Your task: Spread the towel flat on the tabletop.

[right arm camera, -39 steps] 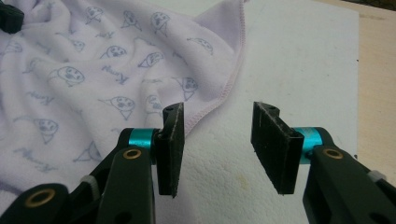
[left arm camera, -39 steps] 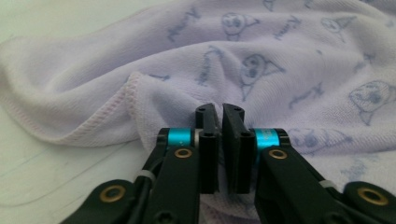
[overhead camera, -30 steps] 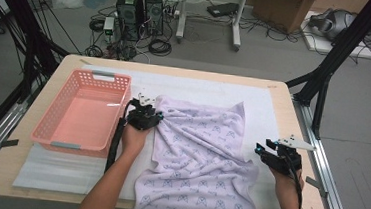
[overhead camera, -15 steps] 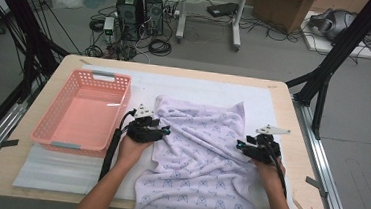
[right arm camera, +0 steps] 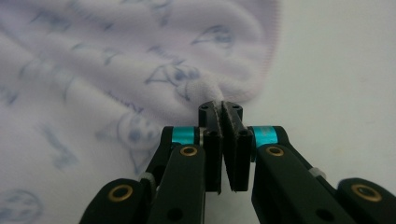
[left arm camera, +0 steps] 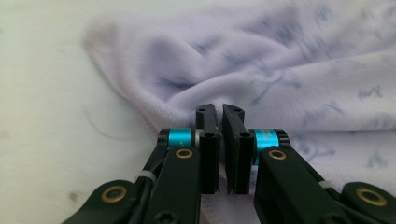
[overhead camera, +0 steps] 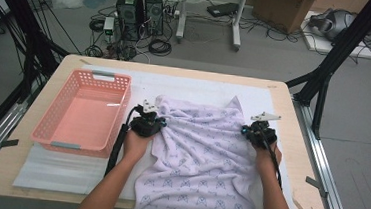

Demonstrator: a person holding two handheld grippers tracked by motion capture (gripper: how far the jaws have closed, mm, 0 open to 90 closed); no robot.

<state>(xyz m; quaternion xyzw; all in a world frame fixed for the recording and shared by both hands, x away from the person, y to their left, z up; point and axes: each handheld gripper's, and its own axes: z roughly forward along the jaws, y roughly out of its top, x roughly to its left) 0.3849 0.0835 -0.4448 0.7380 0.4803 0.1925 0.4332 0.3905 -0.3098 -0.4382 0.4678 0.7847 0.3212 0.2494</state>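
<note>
A pale lilac towel printed with small blue motifs [overhead camera: 204,161] is seen spread over the white mat [overhead camera: 72,176] of a light wooden table [overhead camera: 302,159], its near end draped over the table's front edge and its far corners bunched. The left gripper [overhead camera: 156,124] is pressed together on a fold of the towel's left edge, the cloth being visibly pinched between the black jaws in the left gripper view [left arm camera: 220,119]. The right gripper [overhead camera: 248,132] is likewise clamped on a small nub of fabric at the towel's right edge, as shown in the right gripper view [right arm camera: 219,112].

Only a thin bite of cloth appears to be held on the right side, so that pinch could be lost if the towel is lifted or tensioned sharply. An uneven pull could be caused by the two grips sitting on rumpled folds rather than true corners, and a crooked fold or twisted cloth would likely result. The hanging near end could drag the towel off the table if both grips are raised together. The salmon-pink plastic basket [overhead camera: 46,123], standing just beside the left hand [overhead camera: 135,144], could be struck or snagged by a wide swing.
</note>
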